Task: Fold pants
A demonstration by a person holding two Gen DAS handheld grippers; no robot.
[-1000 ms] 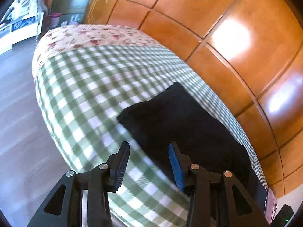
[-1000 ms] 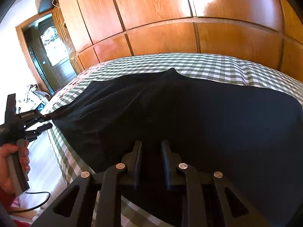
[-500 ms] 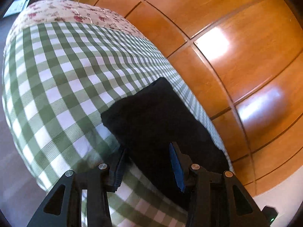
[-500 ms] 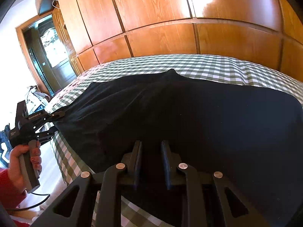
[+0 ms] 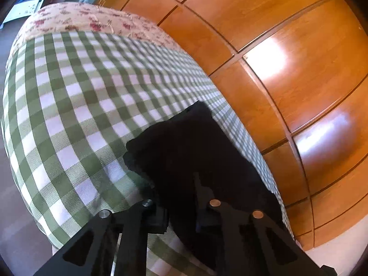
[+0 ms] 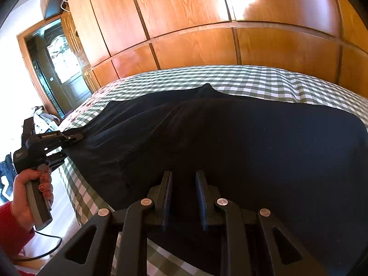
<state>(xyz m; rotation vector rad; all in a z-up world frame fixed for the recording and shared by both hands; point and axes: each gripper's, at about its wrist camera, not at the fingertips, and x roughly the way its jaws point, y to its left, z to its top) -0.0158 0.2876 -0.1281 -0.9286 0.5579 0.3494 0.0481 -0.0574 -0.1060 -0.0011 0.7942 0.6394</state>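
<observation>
Black pants lie spread across a bed with a green checked sheet. In the left wrist view the narrow leg end of the pants runs back between the fingers of my left gripper; its jaws are closing and pinch the dark cloth. The right wrist view shows that same left gripper at the pants' left end, by the bed's edge. My right gripper sits at the near edge of the pants, its jaws narrow with black cloth between the pads.
Glossy wooden wardrobe panels stand right behind the bed. A floral cover lies at the bed's far end. A person's hand in a red sleeve holds the left gripper's handle beside the bed. A doorway opens at the left.
My left gripper moved in over the leg end of the pants and its jaws came together on the cloth. The right gripper stayed as it was.
</observation>
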